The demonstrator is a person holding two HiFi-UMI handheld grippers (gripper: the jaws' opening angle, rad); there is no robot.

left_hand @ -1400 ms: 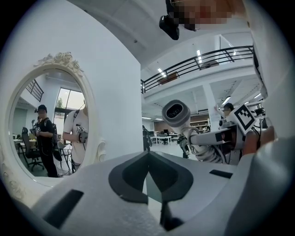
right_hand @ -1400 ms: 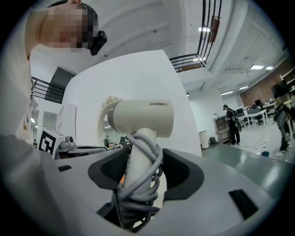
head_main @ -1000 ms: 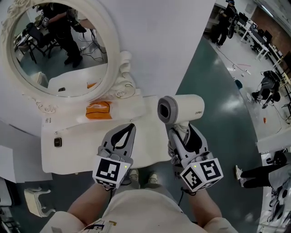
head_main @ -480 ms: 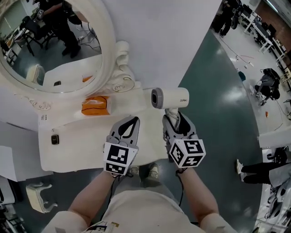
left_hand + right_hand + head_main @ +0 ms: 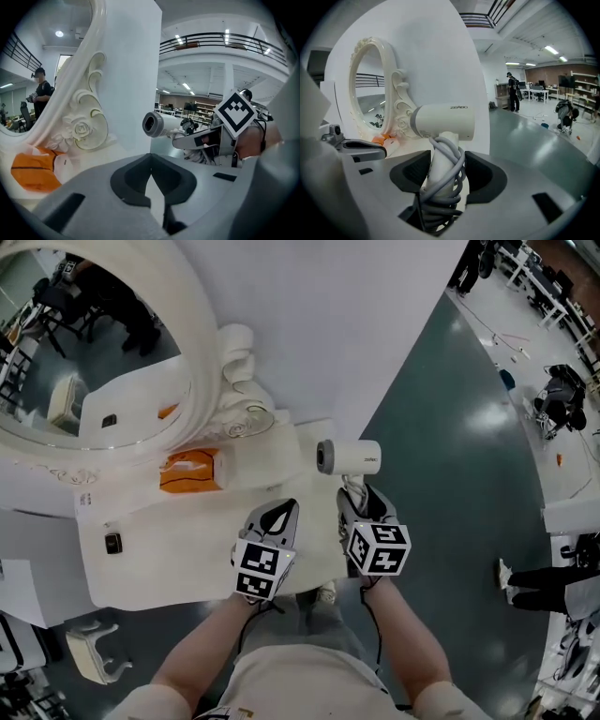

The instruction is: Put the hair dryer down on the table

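White plastic hair dryer point(image 5: 352, 457) with its grey cord wound round the handle is clenched in the right gripper point(image 5: 358, 499). The right gripper view shows both dark pads pressing on the wrapped handle, with the barrel lying crosswise above them. It is still in the air, near the right end of the white dressing table point(image 5: 159, 531). In the head view the barrel appears to reach past that end, over the green floor point(image 5: 441, 484).

The left gripper point(image 5: 281, 514) is beside it with its jaws closed together and nothing between them.

The main danger, as I judge it, is the landing spot. If the dryer is set down this close to the table's end, it could roll or tip off onto the floor. It is also top-heavy, so letting go with the handle upright would topple it. The loose cord loops might catch on a pad as the jaws part.

Compared with a second ago, both grippers have sunk towards the tabletop. The dryer looks smaller and sits lower against the ornate white oval mirror point(image 5: 211, 381), close to the orange pack point(image 5: 190, 471)
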